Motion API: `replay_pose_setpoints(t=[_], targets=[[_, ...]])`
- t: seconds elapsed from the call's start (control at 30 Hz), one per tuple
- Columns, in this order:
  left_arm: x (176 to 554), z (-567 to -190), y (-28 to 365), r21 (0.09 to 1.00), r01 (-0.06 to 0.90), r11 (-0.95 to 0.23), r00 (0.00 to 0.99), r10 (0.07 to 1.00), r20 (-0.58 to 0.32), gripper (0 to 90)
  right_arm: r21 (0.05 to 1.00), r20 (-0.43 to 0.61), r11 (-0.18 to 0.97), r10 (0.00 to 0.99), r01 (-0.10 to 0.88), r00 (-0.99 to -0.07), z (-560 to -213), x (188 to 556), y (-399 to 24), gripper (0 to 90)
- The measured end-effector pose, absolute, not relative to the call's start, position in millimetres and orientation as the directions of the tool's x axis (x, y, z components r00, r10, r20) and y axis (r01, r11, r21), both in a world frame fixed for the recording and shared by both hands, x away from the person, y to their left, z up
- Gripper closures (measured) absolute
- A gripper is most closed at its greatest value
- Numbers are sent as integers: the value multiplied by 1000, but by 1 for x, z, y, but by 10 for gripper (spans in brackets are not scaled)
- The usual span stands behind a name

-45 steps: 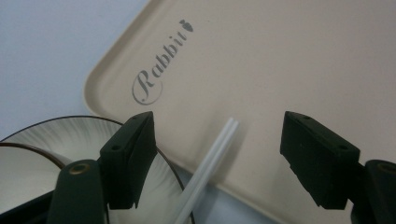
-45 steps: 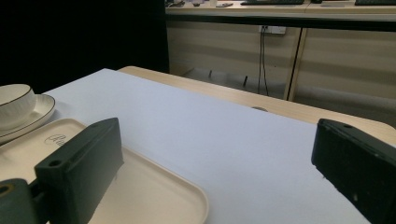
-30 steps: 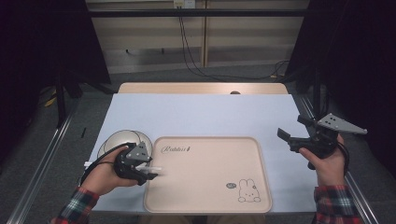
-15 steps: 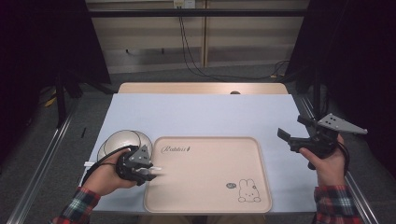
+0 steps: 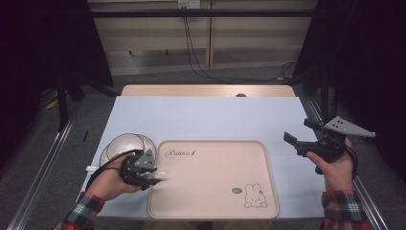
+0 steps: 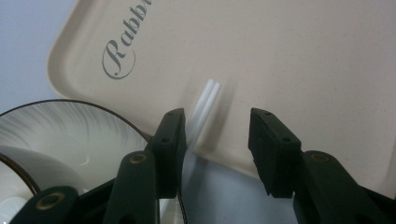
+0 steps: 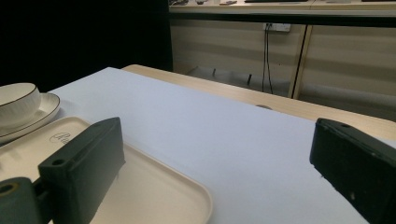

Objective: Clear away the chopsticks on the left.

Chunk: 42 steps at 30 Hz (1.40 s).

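High view first: the left gripper (image 5: 152, 176) sits at the lower left of the frame, right at the left rim of the tray (image 5: 215, 211). A pair of white chopsticks (image 5: 160, 173) pokes out from it onto the tray, with the other end (image 5: 91, 168) sticking out left of the hand. Just above the hand there's a bowl (image 5: 125, 146) on a plate (image 5: 107, 154). The right gripper (image 5: 301, 136) hangs at mid-right, off the tray, above the blue table cover (image 5: 206, 120).

Left gripper view: looking down past the jaws, the chopsticks (image 6: 205, 105) lie between them, leaning on the left pad, tips resting on the tray (image 6: 303, 70) near the "Rabbit" lettering. The right pad stands clear of them with a gap, so I'd call this gripper let go, not squeezing. The bowl (image 6: 60, 135) fills the lower left.

Right gripper view: the jaws are spread wide with nothing between them, just tray corner (image 7: 182, 196) and table cover (image 7: 224, 126). The bowl (image 7: 16, 100) is at far left.

My read: this is the tail end of setting the chopsticks onto the tray, the release step. The next move probably calls for backing the left gripper straight off without dragging the sticks, since they're still against that one pad and lying over the rim. Could roll if nudged.
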<state>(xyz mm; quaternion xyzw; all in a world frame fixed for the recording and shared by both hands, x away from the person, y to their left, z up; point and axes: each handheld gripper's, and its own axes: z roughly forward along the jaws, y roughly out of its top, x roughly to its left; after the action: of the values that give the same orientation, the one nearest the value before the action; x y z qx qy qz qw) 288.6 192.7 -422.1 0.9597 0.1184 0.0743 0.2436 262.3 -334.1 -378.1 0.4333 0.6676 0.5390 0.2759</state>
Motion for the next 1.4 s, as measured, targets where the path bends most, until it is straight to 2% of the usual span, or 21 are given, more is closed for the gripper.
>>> replay_pose_setpoints(t=[0.37, 0.7, 0.97, 1.07, 1.1, 1.17, 1.27, 1.33, 1.4], targets=[[288, -425, 191, 472, 172, -865, 969, 236, 80, 627, 959, 89, 54, 873, 277, -480, -379, 263, -335, 25], [289, -432, 190, 447, 166, -879, 972, 222, 75, 725, 960, 85, 59, 871, 275, -484, -379, 263, -335, 27], [292, -440, 188, 464, 183, -867, 971, 232, 50, 751, 959, 85, 60, 871, 278, -484, -379, 263, -336, 27], [292, -441, 187, 472, 190, -861, 969, 243, 54, 814, 958, 85, 61, 871, 279, -483, -379, 263, -336, 27], [292, -440, 188, 469, 236, -851, 961, 277, 19, 848, 958, 85, 61, 872, 279, -483, -379, 263, -336, 27], [293, -437, 188, 508, 323, -798, 940, 331, -77, 857, 958, 86, 61, 871, 280, -483, -379, 263, -336, 27], [293, -422, 190, 544, 354, -761, 921, 384, -62, 873, 958, 88, 59, 871, 281, -483, -379, 263, -336, 27], [295, -411, 193, 625, 380, -682, 906, 411, -101, 873, 958, 87, 60, 870, 280, -484, -379, 263, -336, 27], [296, -402, 195, 674, 387, -629, 892, 441, -101, 873, 958, 91, 55, 870, 280, -485, -379, 263, -335, 27]])
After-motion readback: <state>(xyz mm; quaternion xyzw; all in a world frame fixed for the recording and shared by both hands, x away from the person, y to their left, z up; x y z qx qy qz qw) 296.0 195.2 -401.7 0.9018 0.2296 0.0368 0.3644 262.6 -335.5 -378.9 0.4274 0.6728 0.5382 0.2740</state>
